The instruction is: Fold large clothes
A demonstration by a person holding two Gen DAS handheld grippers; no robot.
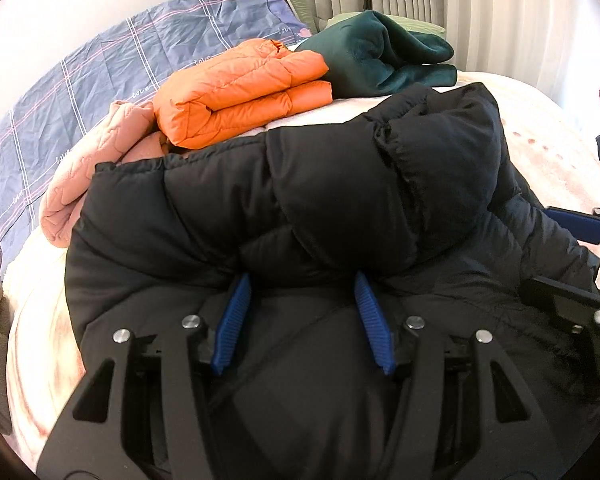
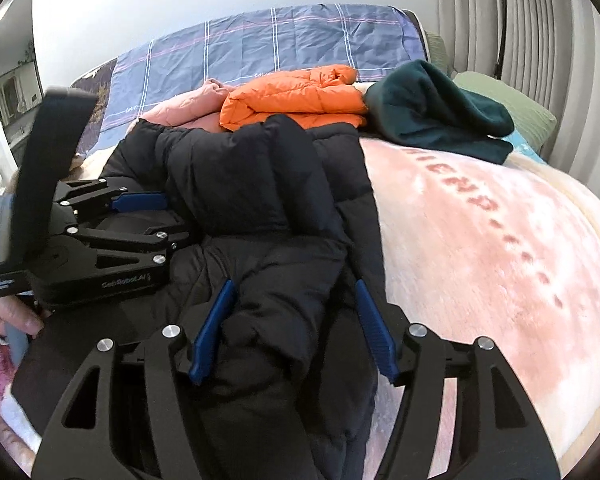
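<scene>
Right under my wrists, my left gripper (image 1: pixel 300 280) and right gripper (image 2: pixel 296 286) both stand with jaws spread apart, gripping nothing, their blue pads (image 1: pixel 236 320) resting over the black puffer jacket (image 1: pixel 292 200). The jacket lies bunched on the bed's pink fleece blanket (image 2: pixel 500 248), one bulky part doubled over itself; I judge its folding only begun, sleeves and body yet to be squared. Just beyond it sit an orange down jacket (image 1: pixel 240 92), folded neatly, a dark green fleece (image 1: pixel 384 52) folded loosely, and a crumpled pink quilted garment (image 1: pixel 88 184). Farther back are a blue plaid pillow (image 2: pixel 268 44), pale curtains (image 2: pixel 540 28) and the wall.
</scene>
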